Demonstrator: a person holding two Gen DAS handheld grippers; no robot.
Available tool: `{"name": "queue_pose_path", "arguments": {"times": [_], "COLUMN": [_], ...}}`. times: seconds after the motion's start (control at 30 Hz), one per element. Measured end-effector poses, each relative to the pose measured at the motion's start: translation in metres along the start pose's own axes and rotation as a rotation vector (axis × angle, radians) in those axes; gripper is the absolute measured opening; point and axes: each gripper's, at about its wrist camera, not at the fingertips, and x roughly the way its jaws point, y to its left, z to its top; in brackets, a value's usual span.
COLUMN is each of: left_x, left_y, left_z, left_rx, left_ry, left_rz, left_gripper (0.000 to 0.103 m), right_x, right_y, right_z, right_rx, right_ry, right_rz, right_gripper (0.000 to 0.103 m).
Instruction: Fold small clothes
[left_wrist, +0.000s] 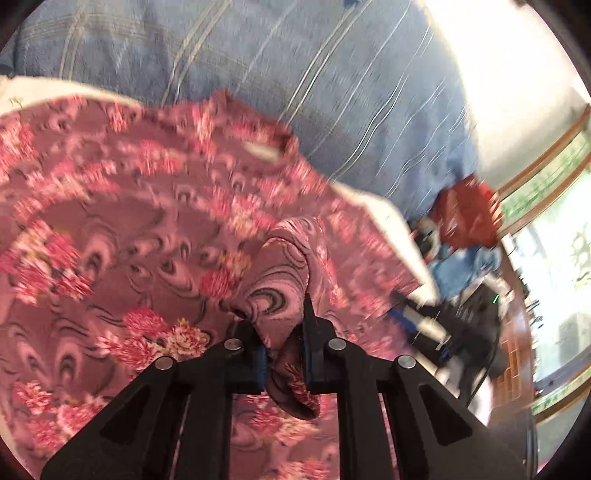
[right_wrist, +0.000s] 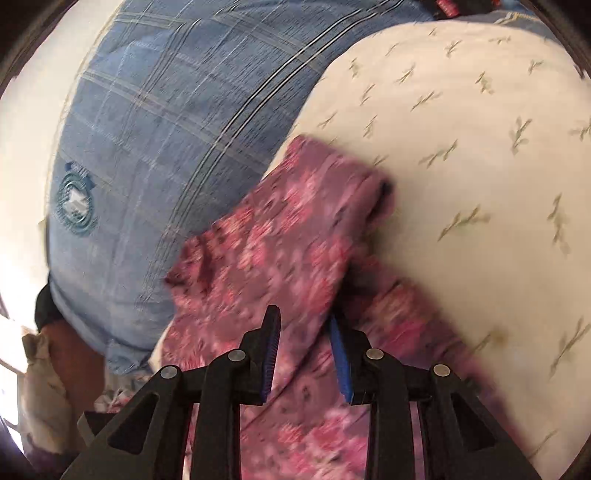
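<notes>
Left gripper (left_wrist: 282, 325) pinching floral garment (left_wrist: 147, 229)

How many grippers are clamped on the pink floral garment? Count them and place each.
1: the left gripper pinches a bunched fold of the pink floral garment. The right gripper hangs open over it.

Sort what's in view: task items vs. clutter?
Task items:
- pink floral garment, lying on the white sheet
- left gripper, shut on a fold of it
- right gripper, open over it

Lying about:
- blue plaid pillow
- white leaf-print sheet
- red cloth and dark clutter beyond the bed edge
</notes>
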Motion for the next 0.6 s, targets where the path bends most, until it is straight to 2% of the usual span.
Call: {"name": "queue_pose_path", "arguments": {"times": [0.03,0.13,0.23,0.33,0.4,0.43,0.53,0.6], "left_x": [-0.006,-0.017,-0.017,-0.019,-0.025,-0.031,-0.046,-0.054], "left_y": [-0.001,-0.005,-0.005,-0.002,-0.002,-0.003,-0.007,-0.010], "left_z": [0.001,0.002,-0.002,-0.005,-0.007,-0.008,-0.012,-0.015], "left_rx": [0.006,0.013,0.009,0.001,-0.005,-0.001,0.029,0.059], "left_ry": [-0.013,-0.034,-0.021,-0.007,-0.014,-0.022,-0.034,0.000], "left_rz": [-0.012,-0.034,-0.027,-0.020,-0.022,-0.025,0.003,0.045], "left_gripper": [0.011,0.011,0.011,0.011,0.011,0.011,0.011,0.011], "right_x": [0.000,0.011,0.031,0.048,0.048,0.049,0.036,0.028], "right_y": [0.006,0.021,0.031,0.039,0.044,0.047,0.058,0.064], "right_z": [-0.010,-0.040,-0.051,-0.051,-0.054,-0.057,-0.069,-0.078], "right_rx": [-0.006,-0.049,-0.045,-0.002,0.001,0.000,-0.046,-0.053], "right_ry": [0.033,0.110,0.135,0.120,0.107,0.123,0.112,0.127], "right_rz": [0.023,0.042,0.075,0.085,0.097,0.122,0.147,0.187], "right_gripper": [0.031,0.046,0.046,0.045,0.032,0.003,0.005,0.005]}}
